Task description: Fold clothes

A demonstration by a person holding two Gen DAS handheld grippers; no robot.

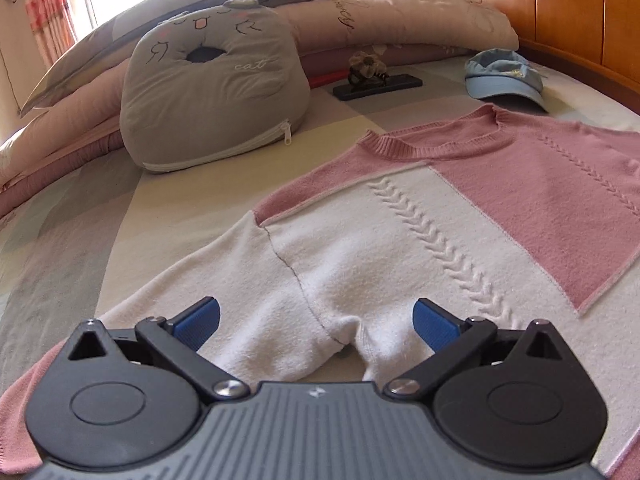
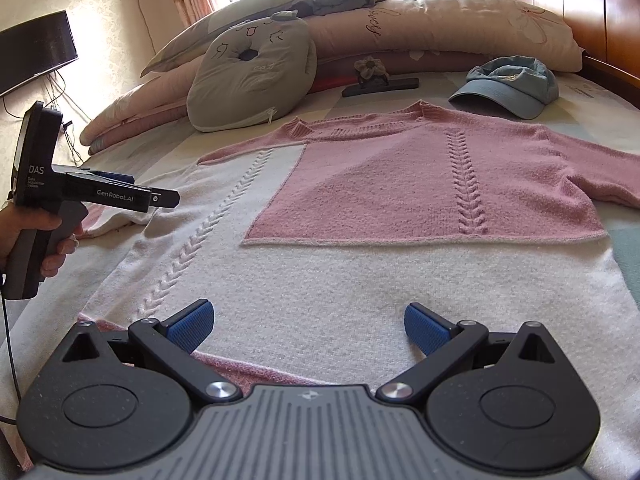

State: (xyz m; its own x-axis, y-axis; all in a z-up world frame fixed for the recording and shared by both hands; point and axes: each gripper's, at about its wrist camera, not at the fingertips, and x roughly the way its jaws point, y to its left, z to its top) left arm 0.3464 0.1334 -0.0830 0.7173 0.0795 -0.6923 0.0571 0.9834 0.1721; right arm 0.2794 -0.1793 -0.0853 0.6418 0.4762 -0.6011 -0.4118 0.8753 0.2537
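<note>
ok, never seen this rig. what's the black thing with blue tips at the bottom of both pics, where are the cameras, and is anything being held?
No robot here: a person carries one handheld two-finger gripper in each hand. Each picture comes from a fisheye camera on a gripper, looking forward along its fingers. The blue tips are the finger pads.

The left wrist view shows the left gripper, jaws wide open, over the white armpit area of a pink and white sweater. The right wrist view shows the right gripper, also open, over the sweater's lower white part. It also catches the left gripper from the side, in the person's hand.

Nothing is held. The sweater lies flat on the bed, with a blue cap, a grey cat cushion and folded quilts behind.
</note>
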